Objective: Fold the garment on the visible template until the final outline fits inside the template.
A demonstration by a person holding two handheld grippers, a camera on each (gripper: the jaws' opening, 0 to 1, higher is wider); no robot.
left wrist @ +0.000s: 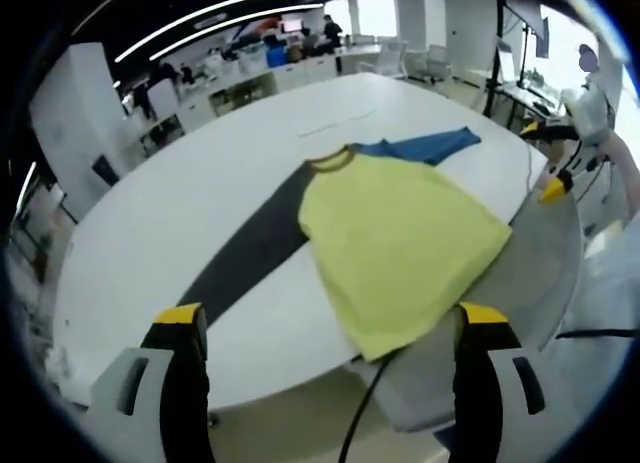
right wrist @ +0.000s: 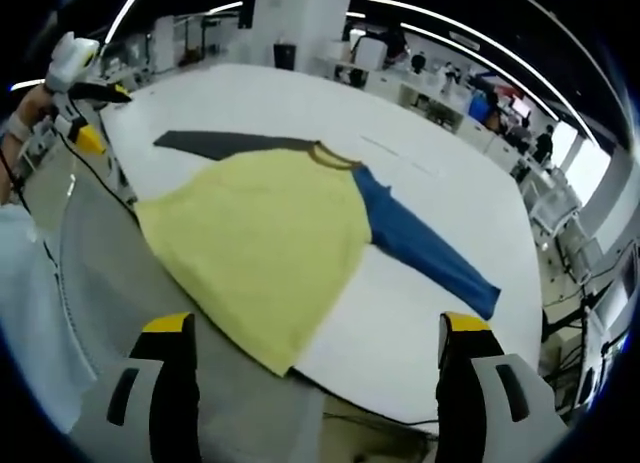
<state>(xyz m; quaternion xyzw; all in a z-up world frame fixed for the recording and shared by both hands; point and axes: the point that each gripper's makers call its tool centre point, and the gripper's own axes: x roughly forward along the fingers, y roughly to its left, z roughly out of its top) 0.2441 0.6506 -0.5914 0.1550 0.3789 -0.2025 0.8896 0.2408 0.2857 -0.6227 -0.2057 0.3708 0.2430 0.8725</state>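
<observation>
A long-sleeved shirt lies spread flat on the white table (left wrist: 200,203) (right wrist: 470,183). Its body is yellow (left wrist: 400,238) (right wrist: 260,243), with one dark grey sleeve (left wrist: 250,253) (right wrist: 230,143) and one blue sleeve (left wrist: 430,146) (right wrist: 420,243). The collar (left wrist: 330,161) (right wrist: 330,156) points away from me, and the hem corner reaches over the table's near edge. My left gripper (left wrist: 332,318) hangs open above that near edge, short of the hem and holding nothing. My right gripper (right wrist: 315,325) is also open and empty near the hem. A faint thin line (left wrist: 335,123) (right wrist: 400,153) marks the table beyond the collar.
In the left gripper view, the right gripper (left wrist: 553,173) enters at the right, off the table's side. In the right gripper view, the left gripper (right wrist: 85,103) shows at the upper left. A dark cable (left wrist: 360,403) hangs below the edge. Desks, chairs and people stand far behind.
</observation>
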